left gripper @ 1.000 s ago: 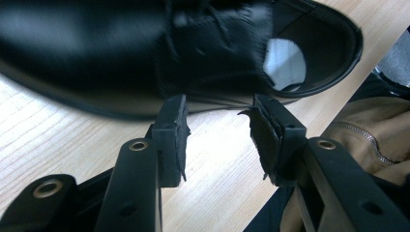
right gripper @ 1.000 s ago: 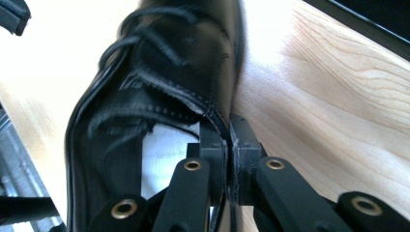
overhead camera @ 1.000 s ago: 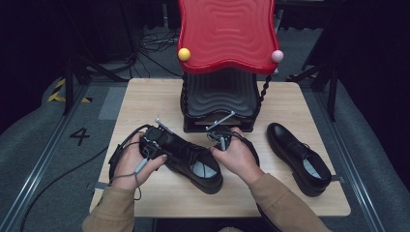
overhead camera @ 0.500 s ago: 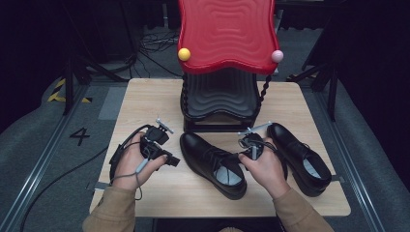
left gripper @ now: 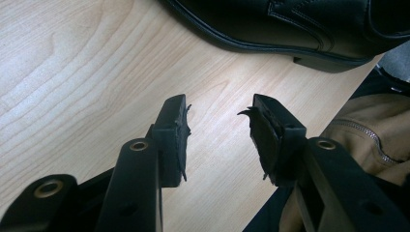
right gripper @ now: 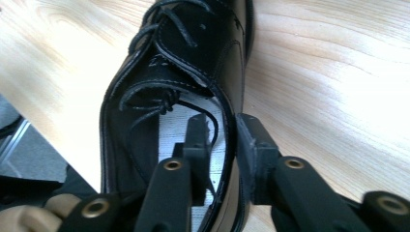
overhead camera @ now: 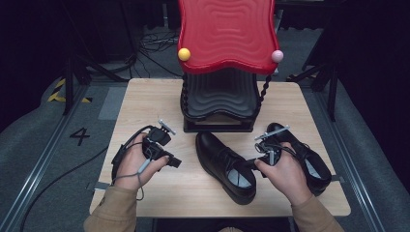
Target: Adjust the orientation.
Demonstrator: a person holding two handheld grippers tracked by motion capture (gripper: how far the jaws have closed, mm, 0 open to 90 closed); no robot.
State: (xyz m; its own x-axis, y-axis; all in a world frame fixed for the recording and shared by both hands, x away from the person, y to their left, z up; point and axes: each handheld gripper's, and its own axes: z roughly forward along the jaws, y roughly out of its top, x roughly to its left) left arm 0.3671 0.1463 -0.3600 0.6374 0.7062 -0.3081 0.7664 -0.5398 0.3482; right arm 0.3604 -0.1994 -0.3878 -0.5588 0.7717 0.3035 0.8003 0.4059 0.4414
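Dark studio surroundings frame a pale wooden bench (overhead camera: 145, 101), at whose far edge stands a red wavy-topped rack on a black ribbed base (overhead camera: 220, 72). The black leather lace-up shoe (overhead camera: 225, 164) lies near the middle of the near edge, toe toward the rack; a second, matching black shoe (overhead camera: 309, 159) lies toward the right edge. The right gripper (right gripper: 223, 145) is closed narrowly on the first shoe's collar wall, one jaw inside, one outside. The left gripper (left gripper: 218, 130) hangs wide and empty over bare wood. Judged: moderately light, smooth leather slippery, sole stiff, collar pliable; the heel-side collar offers the firmest hold.
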